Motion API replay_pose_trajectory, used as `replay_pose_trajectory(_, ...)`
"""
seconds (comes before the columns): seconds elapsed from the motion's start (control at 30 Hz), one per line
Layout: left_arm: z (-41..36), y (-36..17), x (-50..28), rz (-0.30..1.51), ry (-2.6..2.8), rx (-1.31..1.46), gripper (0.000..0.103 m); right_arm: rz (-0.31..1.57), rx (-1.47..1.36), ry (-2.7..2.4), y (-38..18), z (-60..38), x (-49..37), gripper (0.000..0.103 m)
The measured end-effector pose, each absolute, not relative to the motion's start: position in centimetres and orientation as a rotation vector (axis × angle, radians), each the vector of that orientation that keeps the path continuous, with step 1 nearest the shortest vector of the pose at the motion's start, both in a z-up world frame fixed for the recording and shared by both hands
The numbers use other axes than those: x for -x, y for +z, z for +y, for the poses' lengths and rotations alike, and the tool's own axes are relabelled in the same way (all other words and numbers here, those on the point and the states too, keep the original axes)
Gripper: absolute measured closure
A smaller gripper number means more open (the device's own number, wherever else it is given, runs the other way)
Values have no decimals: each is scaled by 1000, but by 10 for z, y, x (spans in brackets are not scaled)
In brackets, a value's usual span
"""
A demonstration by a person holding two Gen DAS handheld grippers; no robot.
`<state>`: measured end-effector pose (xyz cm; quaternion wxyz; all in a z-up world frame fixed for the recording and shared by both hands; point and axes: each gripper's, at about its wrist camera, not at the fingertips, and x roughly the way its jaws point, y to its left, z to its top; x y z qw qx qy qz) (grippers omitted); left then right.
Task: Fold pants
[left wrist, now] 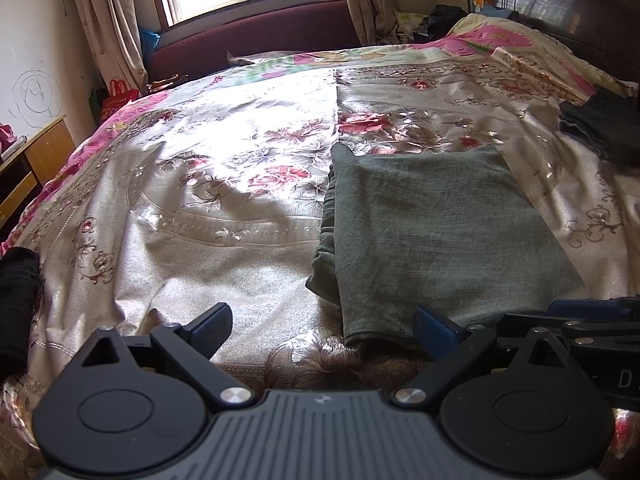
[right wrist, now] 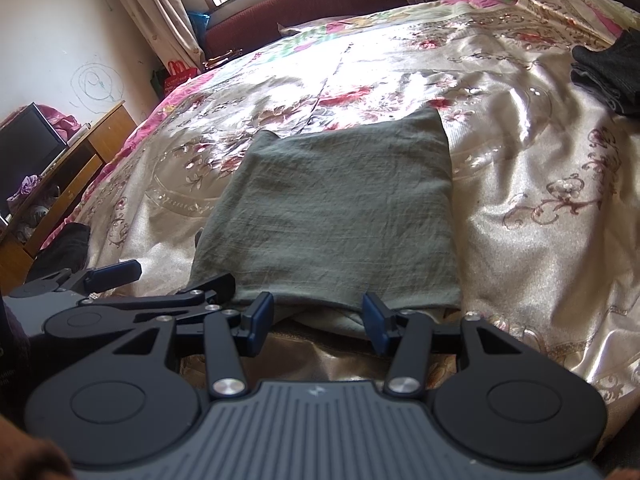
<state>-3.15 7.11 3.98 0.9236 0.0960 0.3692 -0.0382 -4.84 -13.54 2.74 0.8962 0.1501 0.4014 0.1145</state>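
Grey-green pants lie folded into a flat rectangle on the floral bedspread. They also show in the right wrist view. My left gripper is open and empty, just short of the pants' near left corner. My right gripper is open and empty at the pants' near edge, with the hem between its fingertips. The left gripper's fingers show at the left of the right wrist view.
A folded dark garment lies on the bed at the far right, also in the right wrist view. Black cloth sits at the bed's left edge. A wooden desk stands left, a maroon sofa under the window.
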Motion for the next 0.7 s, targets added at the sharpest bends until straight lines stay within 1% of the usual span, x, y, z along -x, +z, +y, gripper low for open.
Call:
replay_pose_trajectory(0.23, 71, 39, 39, 759, -76, -203, 0, 842, -307, 238, 28, -134, 53, 52)
replay_pose_trajectory(0.7, 72, 34, 50, 820, -75, -217, 0, 874, -281, 227, 30, -130, 67, 53)
